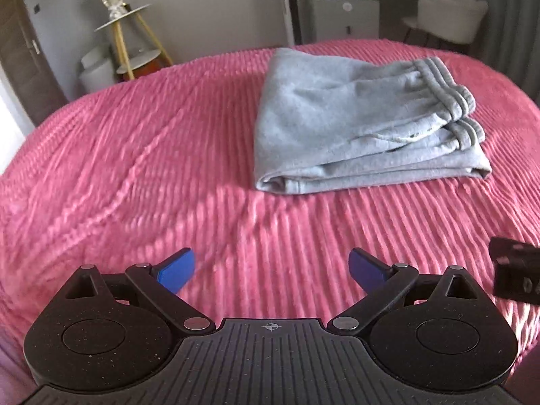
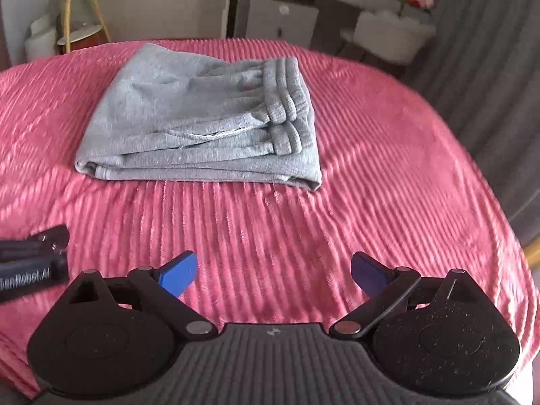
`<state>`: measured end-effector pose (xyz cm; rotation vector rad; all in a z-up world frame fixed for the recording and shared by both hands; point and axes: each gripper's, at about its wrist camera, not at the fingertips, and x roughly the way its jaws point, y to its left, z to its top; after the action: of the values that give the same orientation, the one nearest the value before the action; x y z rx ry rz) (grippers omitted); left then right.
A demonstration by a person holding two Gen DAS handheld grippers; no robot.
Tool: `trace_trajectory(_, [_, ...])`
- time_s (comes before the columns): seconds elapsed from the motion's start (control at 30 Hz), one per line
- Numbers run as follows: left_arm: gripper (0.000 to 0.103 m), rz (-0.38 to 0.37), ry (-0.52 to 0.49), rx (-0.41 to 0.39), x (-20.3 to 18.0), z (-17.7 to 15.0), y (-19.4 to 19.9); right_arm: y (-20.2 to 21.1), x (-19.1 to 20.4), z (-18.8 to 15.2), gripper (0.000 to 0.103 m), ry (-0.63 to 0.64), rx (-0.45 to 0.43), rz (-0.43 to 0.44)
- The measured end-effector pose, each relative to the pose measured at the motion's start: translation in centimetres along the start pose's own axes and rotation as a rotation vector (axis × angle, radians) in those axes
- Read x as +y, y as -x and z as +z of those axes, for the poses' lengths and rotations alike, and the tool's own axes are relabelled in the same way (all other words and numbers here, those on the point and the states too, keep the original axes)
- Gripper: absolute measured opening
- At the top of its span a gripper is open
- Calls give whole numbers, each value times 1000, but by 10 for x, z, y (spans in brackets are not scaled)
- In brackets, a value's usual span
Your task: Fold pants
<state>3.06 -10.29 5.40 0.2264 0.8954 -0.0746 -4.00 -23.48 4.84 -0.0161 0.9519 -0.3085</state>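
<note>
Grey sweatpants (image 1: 354, 125) lie folded into a compact stack on the pink ribbed bedspread (image 1: 152, 168), ribbed waistband and cuffs at the right end. In the right wrist view the same pants (image 2: 202, 118) sit ahead and left of centre. My left gripper (image 1: 271, 271) hovers over bare bedspread well short of the pants, blue fingertips wide apart and nothing between them. My right gripper (image 2: 274, 273) is likewise open and empty, back from the pants. Each view catches the other gripper's black body at its edge: the right gripper (image 1: 516, 275), the left gripper (image 2: 32, 263).
The bedspread (image 2: 371, 185) covers the whole bed. Beyond the far edge stand a tripod side table (image 1: 130, 33) with a vase, a white cabinet (image 1: 344, 17), a white chair (image 1: 449, 17) and a grey curtain (image 2: 489, 67) on the right.
</note>
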Motion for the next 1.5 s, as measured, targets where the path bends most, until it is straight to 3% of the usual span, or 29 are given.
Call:
trace_trajectory(0.13, [100, -26, -1, 39, -3, 14, 6, 0, 4, 11, 98, -8, 39, 3])
trace_trajectory(0.27, [100, -3, -18, 53, -8, 26, 7, -5, 8, 20, 98, 10, 80, 3])
trace_trajectory(0.8, [100, 14, -27, 136, -19, 71, -17, -31, -1, 70, 98, -24, 131, 49])
trace_trajectory(1.5, [100, 27, -10, 158, -22, 79, -30, -49, -9, 71, 98, -59, 154, 81])
